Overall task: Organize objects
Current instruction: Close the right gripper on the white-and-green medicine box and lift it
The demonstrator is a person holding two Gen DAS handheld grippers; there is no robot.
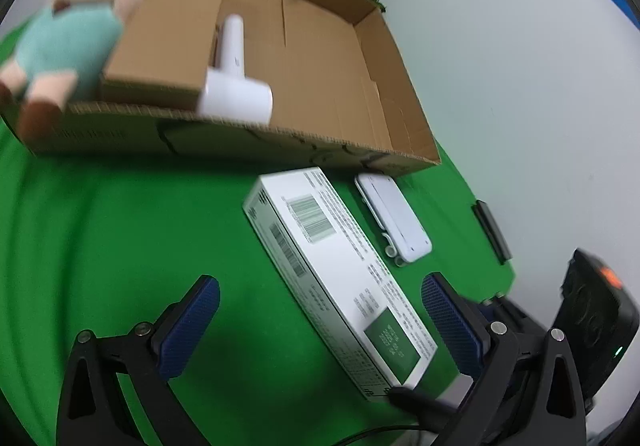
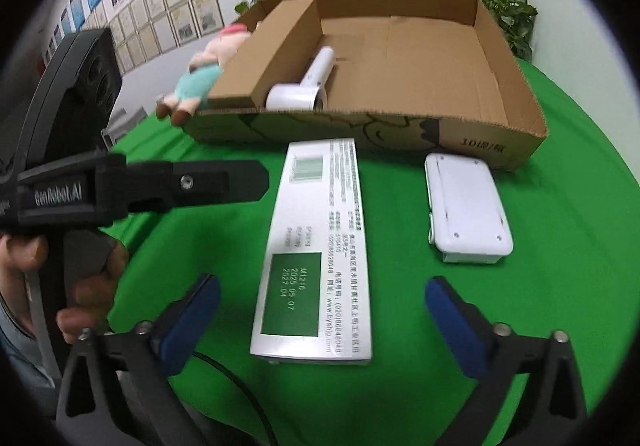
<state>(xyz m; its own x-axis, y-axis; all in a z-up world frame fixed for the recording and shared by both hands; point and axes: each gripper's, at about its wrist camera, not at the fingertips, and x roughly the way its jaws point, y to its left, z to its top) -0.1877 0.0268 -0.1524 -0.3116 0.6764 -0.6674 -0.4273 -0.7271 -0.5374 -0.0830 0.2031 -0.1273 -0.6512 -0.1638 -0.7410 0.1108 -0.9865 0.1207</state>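
Observation:
A long white printed box [image 1: 340, 270] [image 2: 316, 250] lies flat on the green cloth. A small white case [image 1: 394, 219] [image 2: 466, 207] lies to its right. Behind them stands an open cardboard box [image 1: 304, 141] [image 2: 400, 129] holding a brown carton [image 1: 172, 25] [image 2: 266, 49] and a white handheld device [image 1: 236, 85] [image 2: 308, 83]. A plush pig [image 1: 76, 37] [image 2: 200, 73] leans on the box's left end. My left gripper [image 1: 320, 316] is open and empty, its jaws either side of the printed box's near part. My right gripper [image 2: 320, 312] is open and empty, above the printed box's near end.
The round table's green cloth [image 1: 120, 246] [image 2: 560, 286] ends at a white wall on the right. Potted plants [image 2: 504, 5] stand behind the cardboard box. The left hand-held gripper body [image 2: 140, 185] reaches in from the left in the right wrist view.

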